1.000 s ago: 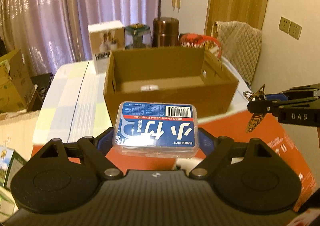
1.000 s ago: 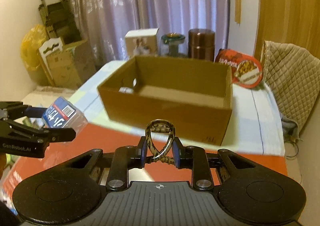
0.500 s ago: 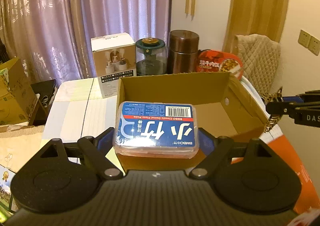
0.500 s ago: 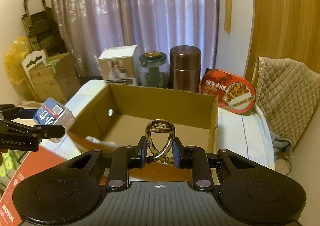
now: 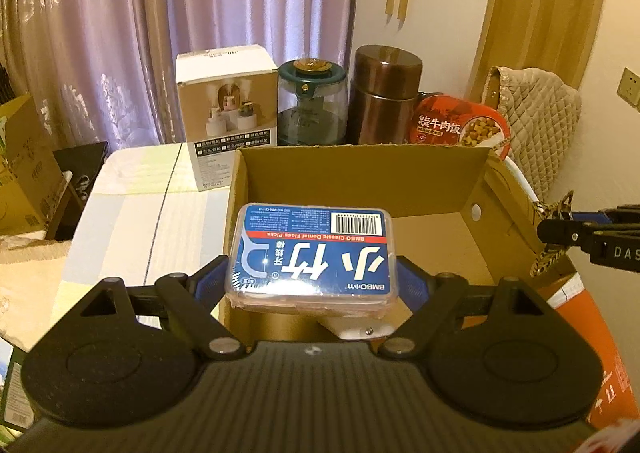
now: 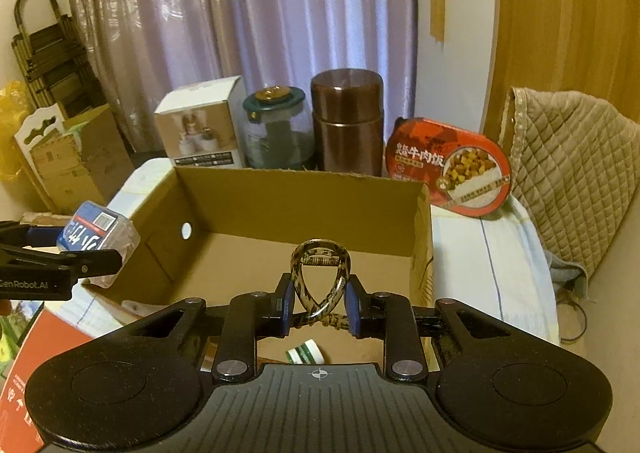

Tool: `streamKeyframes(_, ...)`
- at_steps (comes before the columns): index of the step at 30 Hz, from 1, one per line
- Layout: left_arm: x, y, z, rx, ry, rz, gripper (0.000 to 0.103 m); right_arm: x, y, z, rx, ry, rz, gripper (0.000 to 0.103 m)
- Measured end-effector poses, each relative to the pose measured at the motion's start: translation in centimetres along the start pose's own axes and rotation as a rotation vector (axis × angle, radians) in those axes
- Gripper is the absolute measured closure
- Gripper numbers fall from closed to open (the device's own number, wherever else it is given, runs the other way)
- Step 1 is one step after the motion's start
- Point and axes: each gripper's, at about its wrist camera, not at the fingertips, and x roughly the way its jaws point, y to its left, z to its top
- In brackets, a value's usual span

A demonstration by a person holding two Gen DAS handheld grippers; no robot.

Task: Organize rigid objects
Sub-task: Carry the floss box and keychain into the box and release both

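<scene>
My left gripper (image 5: 312, 285) is shut on a clear floss-pick box with a blue label (image 5: 314, 253), held over the near left corner of the open cardboard box (image 5: 360, 161). My right gripper (image 6: 319, 305) is shut on a tortoiseshell hair claw clip (image 6: 320, 277), held above the cardboard box (image 6: 300, 193) at its near edge. In the left wrist view the right gripper (image 5: 554, 233) with the clip (image 5: 550, 253) comes in at the box's right wall. In the right wrist view the left gripper (image 6: 98, 253) with the floss box (image 6: 96, 233) hangs by the left wall. A small white and green item (image 6: 306, 351) lies on the box floor.
Behind the box stand a white product carton (image 5: 226, 113), a green-lidded glass jar (image 5: 312, 105), a brown metal canister (image 5: 384, 93) and a red beef-rice bowl (image 5: 460, 129). A quilted chair cover (image 6: 576, 161) is at right. An orange-red carton (image 5: 592, 333) lies near the box's front right.
Both grippers moved forward toward the cardboard box and now hang over its near edge; the box fills more of both views. Each grip is unchanged.
</scene>
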Motion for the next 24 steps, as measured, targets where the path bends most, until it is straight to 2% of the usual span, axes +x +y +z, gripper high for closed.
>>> streamKeyframes(15,2.8,0.2,-0.2,-0.008,0.044,0.002,0.019,2.1,-0.9,0.0,0.019,0.004,-0.039,0.08)
streamKeyframes(24,1.9,0.5,0.1,-0.025,0.008,0.019,0.019,2.2,-1.2,-0.4,0.027,0.01,-0.042,0.08)
